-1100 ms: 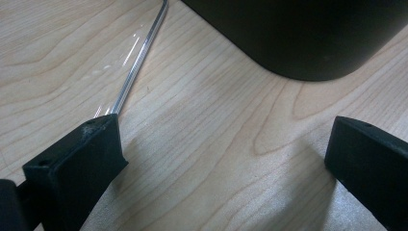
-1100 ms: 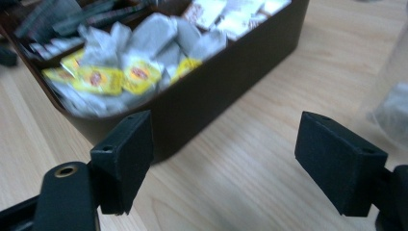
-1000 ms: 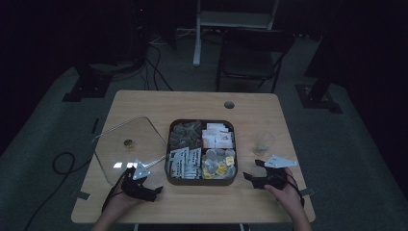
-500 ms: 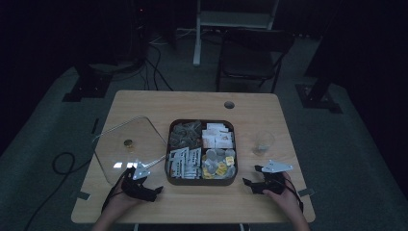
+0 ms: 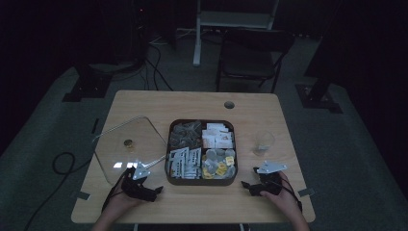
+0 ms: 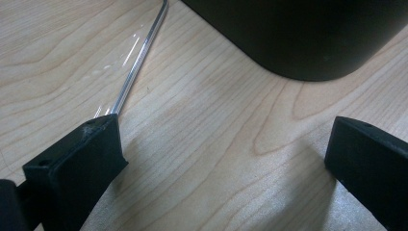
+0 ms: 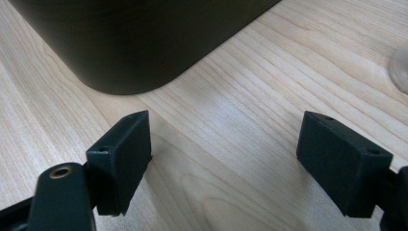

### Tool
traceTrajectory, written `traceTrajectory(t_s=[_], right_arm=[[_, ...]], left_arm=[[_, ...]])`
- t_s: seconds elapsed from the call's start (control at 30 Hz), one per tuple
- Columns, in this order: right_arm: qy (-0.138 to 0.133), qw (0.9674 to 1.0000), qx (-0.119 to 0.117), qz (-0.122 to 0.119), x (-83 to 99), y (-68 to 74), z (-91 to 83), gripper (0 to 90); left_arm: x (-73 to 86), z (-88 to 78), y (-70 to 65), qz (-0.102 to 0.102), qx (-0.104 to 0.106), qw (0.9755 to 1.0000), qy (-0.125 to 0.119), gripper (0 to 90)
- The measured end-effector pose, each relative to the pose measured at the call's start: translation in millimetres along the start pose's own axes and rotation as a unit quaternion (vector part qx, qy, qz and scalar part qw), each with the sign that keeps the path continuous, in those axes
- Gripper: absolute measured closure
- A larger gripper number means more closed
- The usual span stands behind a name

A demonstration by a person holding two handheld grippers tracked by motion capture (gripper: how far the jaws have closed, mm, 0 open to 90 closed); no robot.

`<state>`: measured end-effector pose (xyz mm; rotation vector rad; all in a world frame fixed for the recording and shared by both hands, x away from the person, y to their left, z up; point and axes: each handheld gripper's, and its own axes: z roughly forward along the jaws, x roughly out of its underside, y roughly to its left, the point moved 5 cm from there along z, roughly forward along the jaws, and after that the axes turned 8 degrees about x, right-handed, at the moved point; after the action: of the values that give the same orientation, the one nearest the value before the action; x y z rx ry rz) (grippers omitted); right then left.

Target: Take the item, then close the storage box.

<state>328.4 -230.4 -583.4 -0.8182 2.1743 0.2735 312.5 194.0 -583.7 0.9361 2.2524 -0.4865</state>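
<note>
The dark tray (image 5: 201,179) stood in the middle of the table (image 5: 192,103), with packets in its compartments. Left of the tray lay the clear lid (image 5: 126,144). The left gripper (image 5: 153,191) and the right gripper (image 5: 248,185) rested beside the tray's near corners, both wide open and holding nothing. A glass (image 5: 262,143) stood right of the tray.

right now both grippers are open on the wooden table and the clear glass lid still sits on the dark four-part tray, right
Not quite: the clear glass lid is off the dark four-part tray, lying on the wooden table to its left, as the high view shows. Left gripper and right gripper are open.
</note>
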Motion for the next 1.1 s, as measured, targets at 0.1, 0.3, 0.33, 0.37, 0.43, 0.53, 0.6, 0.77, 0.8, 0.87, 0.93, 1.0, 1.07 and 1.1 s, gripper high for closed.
traceTrajectory(t_s=[0.1, 0.3, 0.33, 0.37, 0.43, 0.53, 0.6, 0.77, 0.8, 0.87, 0.93, 1.0, 1.07, 1.1], right_arm=[[0.008, 0.9998, 0.003, -0.016, -0.1, 3.7, 1.6, 12.7], [0.009, 0.9999, 0.007, -0.011, -0.4, 4.4, 1.9, 12.7], [0.009, 0.9999, 0.007, -0.011, -0.4, 4.4, 1.9, 12.6], [0.009, 0.9999, 0.008, -0.011, -0.4, 4.4, 1.9, 12.6], [0.009, 0.9999, 0.008, -0.011, -0.4, 4.4, 1.9, 12.6], [0.009, 0.9999, 0.007, -0.011, -0.5, 4.4, 1.9, 12.6], [0.009, 0.9999, 0.007, -0.011, -0.5, 4.4, 1.9, 12.6], [0.008, 0.9999, 0.007, -0.011, -0.5, 4.3, 1.9, 12.6], [0.009, 0.9999, 0.008, -0.011, -0.5, 4.3, 1.9, 12.6], [0.009, 0.9999, 0.008, -0.011, -0.5, 4.4, 1.9, 12.6], [0.009, 0.9999, 0.008, -0.011, -0.5, 4.4, 1.9, 12.6], [0.009, 0.9999, 0.007, -0.011, -0.5, 4.4, 1.9, 12.6], [0.008, 0.9999, 0.008, -0.011, -0.5, 4.4, 1.9, 12.6], [0.009, 0.9999, 0.008, -0.011, -0.5, 4.4, 1.9, 12.6]], left_arm=[[0.0, 0.0, 0.0, 0.0, 0.0, 1.0, 0.0, 0.4], [0.1, -0.1, -0.3, -0.002, -0.001, 1.0, 0.0, 0.4], [0.2, -0.2, -0.5, -0.002, -0.001, 1.0, 0.0, 0.5], [0.2, -0.3, -0.5, -0.001, -0.001, 1.0, 0.001, 0.5], [0.5, -0.7, -0.7, 0.002, 0.002, 1.0, 0.003, 0.5], [0.7, -1.0, -1.0, 0.007, 0.006, 1.0, 0.004, 0.5], [-0.1, -2.3, -4.5, 0.012, 0.011, 0.9998, 0.013, 2.0], [-3.2, -4.0, -9.6, 0.011, 0.019, 0.9995, 0.023, 4.3], [-4.1, -4.6, -9.7, 0.01, 0.019, 0.9995, 0.023, 4.3], [-5.7, -6.3, -9.0, 0.005, 0.02, 0.9996, 0.021, 4.3], [-7.0, -8.2, -8.2, 0.004, 0.02, 0.9996, 0.02, 4.3], [-7.5, -9.2, -7.6, 0.003, 0.017, 0.9997, 0.019, 4.3], [-8.9, -11.7, -6.2, 0.0, 0.018, 0.9997, 0.015, 4.2], [-10.4, -14.1, -4.3, -0.004, 0.018, 0.9997, 0.013, 4.2]])
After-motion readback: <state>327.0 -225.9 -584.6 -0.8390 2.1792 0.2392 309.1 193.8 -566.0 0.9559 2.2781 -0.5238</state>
